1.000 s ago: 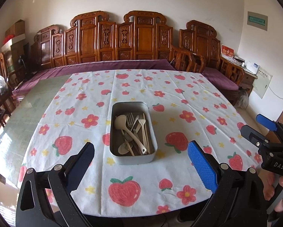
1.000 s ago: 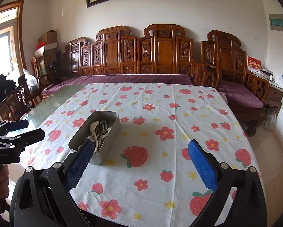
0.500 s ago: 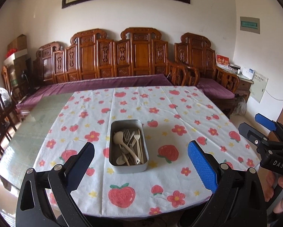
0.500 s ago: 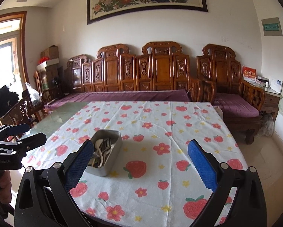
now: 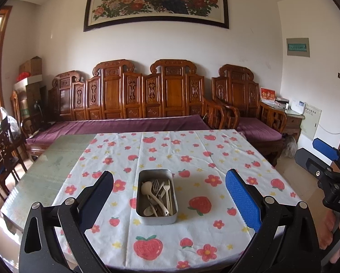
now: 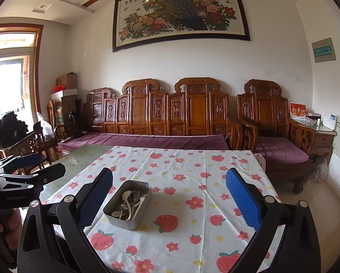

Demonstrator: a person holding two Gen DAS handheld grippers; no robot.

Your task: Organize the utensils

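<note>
Both grippers hang above the near edge of the bench [image 5: 45, 177], jaws spread wide and holding nothing. The left gripper [image 5: 170, 195] frames the metal tin [image 5: 156, 216] dead ahead at twelve o'clock; the tin sits on the strawberry tablecloth [image 5: 215, 159] with the pale utensils [image 5: 157, 195], spoons and forks, piled loose inside it. From the right gripper [image 6: 168, 199] the tin [image 6: 126, 221] shows at about eleven o'clock, just past its left pad. A carved wooden sofa [image 6: 170, 113] lines the far wall under a peacock painting [image 6: 181, 13].
</note>
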